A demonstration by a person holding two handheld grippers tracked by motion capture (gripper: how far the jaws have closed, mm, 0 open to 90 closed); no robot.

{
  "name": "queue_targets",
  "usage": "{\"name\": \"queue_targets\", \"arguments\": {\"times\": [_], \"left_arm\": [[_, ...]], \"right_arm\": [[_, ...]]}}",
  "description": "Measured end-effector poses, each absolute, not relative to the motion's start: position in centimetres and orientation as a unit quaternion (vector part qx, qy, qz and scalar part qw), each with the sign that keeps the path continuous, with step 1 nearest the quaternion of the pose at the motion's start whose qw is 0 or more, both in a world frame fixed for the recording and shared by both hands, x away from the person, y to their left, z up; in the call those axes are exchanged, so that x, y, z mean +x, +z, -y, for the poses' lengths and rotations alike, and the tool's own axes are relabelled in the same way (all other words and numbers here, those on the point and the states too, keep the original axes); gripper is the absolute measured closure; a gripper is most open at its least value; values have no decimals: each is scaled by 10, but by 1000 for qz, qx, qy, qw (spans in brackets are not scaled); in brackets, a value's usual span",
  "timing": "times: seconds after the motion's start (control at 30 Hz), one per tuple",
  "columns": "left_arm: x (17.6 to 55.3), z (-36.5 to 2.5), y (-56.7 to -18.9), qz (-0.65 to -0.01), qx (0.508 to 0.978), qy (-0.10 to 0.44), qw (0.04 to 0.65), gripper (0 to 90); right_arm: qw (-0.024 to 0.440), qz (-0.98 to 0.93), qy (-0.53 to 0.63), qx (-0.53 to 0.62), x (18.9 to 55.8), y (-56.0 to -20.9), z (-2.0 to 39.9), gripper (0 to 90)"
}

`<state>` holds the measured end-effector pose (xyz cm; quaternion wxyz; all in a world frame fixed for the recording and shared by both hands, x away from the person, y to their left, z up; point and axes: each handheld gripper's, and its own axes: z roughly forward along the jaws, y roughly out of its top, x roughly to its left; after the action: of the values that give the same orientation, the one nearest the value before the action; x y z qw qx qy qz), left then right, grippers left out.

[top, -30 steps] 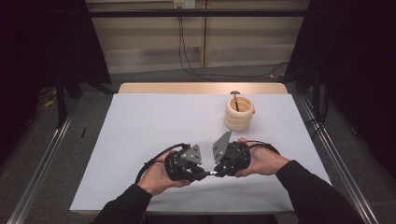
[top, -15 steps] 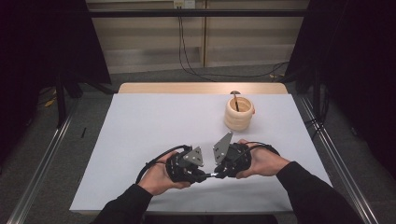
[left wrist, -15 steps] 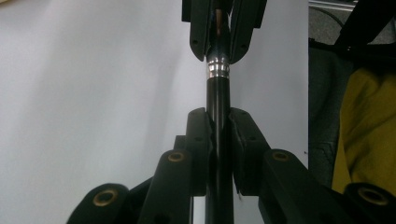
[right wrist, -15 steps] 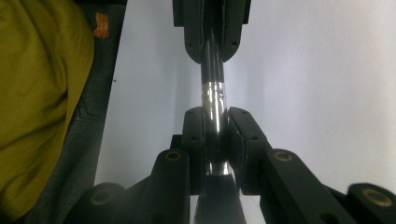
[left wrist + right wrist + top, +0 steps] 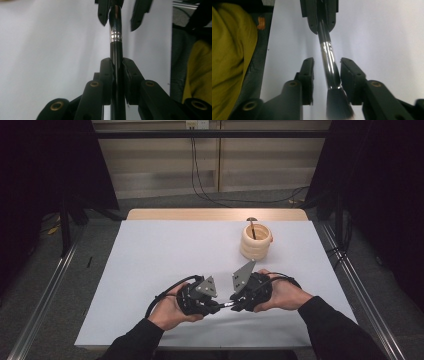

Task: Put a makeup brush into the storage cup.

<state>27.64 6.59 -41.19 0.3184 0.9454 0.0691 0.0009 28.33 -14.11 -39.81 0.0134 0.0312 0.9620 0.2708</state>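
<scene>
A black brush with a silver band (image 5: 116,37) lies level between my two grippers, low over the white table near its front edge. My left gripper (image 5: 117,62) is shut on the brush's handle. Facing it, my right gripper (image 5: 328,62) stands open, a jaw on either side of the shaft (image 5: 329,67) without touching it, and the dark bristles (image 5: 337,105) sit at the jaws' base. In the high view the left gripper (image 5: 216,306) and right gripper (image 5: 236,303) meet tip to tip, with the brush (image 5: 226,305) as a thin bar between them.
A pale wooden ribbed holder (image 5: 256,241) stands at the back right of the white table cover (image 5: 165,250), with one dark tool (image 5: 252,222) upright in it. The person's yellow garment (image 5: 197,72) lies beyond the table's front edge. Metal rails run along both sides.
Almost nothing differs. The two hands have stayed together at the front of the table, and the left gripper has edged slightly toward the right one.
</scene>
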Motion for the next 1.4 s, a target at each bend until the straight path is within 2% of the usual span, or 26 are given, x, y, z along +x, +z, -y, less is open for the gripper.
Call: {"name": "queue_targets", "arguments": {"times": [0.2, 0.23, 0.47, 0.83, 1.23, 1.4], "left_arm": [[278, -73, -414, -75, 939, -25, 334, 795], [276, -73, -416, -84, 934, -11, 346, 795], [274, -80, -416, -89, 929, -25, 358, 795], [272, -92, -416, -112, 917, -22, 383, 795], [269, -101, -414, -128, 905, -15, 405, 795], [268, -104, -414, -145, 889, -17, 435, 795]], "right_arm": [[14, -952, 300, 57, 284, -395, 148, 428], [14, -951, 305, 57, 284, -395, 150, 398], [39, -939, 330, 91, 279, -401, 157, 213], [56, -907, 397, 132, 270, -408, 176, 36], [60, -859, 479, 171, 268, -402, 199, 29], [63, -839, 511, 176, 266, -399, 205, 27]]}}
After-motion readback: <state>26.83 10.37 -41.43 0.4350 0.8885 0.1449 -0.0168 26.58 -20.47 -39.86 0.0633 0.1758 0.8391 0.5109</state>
